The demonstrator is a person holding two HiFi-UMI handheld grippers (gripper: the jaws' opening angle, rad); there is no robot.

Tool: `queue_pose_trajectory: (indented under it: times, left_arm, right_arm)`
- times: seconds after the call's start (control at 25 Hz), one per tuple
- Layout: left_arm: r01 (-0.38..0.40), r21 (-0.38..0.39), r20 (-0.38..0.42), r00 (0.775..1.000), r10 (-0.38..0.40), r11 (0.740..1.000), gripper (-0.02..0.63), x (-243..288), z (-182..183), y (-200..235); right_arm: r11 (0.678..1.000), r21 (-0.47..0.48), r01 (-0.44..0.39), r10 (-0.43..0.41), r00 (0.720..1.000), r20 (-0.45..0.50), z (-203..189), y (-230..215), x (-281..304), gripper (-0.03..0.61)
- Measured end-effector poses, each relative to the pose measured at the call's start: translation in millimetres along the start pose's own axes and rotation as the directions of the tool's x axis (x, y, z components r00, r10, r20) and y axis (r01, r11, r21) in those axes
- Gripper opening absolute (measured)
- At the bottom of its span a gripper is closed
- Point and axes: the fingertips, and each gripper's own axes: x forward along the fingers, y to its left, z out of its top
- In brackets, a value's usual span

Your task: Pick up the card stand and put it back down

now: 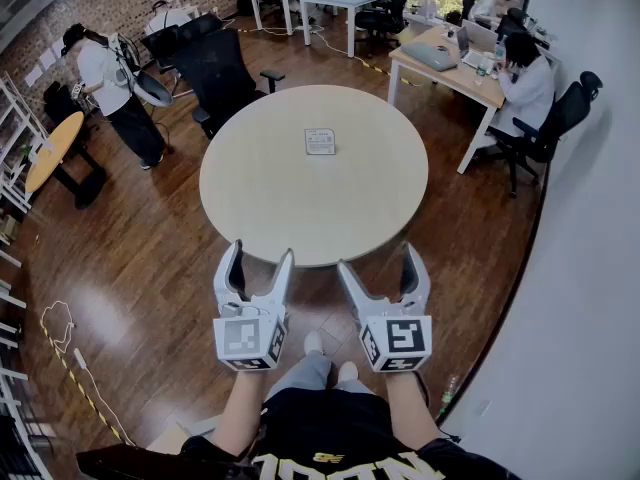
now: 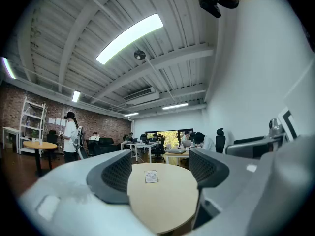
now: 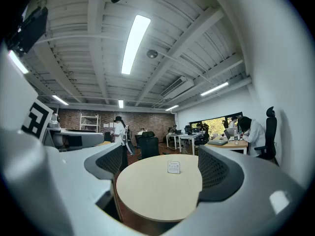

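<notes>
Only the head view shows the whole round table [image 1: 250, 203] mid-frame, with the left gripper [image 1: 262, 254] and right gripper [image 1: 377, 258] just below its edge, both spread apart, holding nothing. The small card stand [image 1: 319, 141] stands near the table's middle.

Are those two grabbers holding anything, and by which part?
Nothing is held. The left gripper and right gripper have jaws apart and empty; the card stand stands on the table.
</notes>
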Motion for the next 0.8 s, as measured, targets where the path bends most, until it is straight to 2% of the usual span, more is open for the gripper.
queue_pose_trajectory:
  times: [0.16, 0.44, 0.68, 0.8]
  left_arm:
    - [0.015, -0.005, 0.006, 1.000, -0.015, 1.000, 0.365, 18.9, 1.5, 5.2]
    - [0.023, -0.024, 0.032, 0.999, -0.022, 0.999, 0.362, 54.7, 13.2, 38.2]
    - [0.068, -0.032, 0.080, 0.995, -0.066, 0.997, 0.360, 90.4, 25.0, 67.9]
    - [0.071, -0.038, 0.085, 0.994, -0.067, 0.997, 0.359, 102.4, 19.3, 84.0]
  right_arm:
    - [1.000, -0.019, -0.017, 0.017, 1.000, -0.005, -0.6, -0.3, 21.6, 0.477]
    - [0.996, -0.088, -0.023, 0.025, 1.000, 0.018, 24.4, 14.5, 68.5, 0.477]
    - [0.993, -0.115, 0.011, -0.009, 1.000, 0.022, 36.7, 26.2, 116.5, 0.477]
    - [0.992, -0.122, 0.018, -0.016, 1.000, 0.015, 28.9, 34.0, 132.9, 0.477]
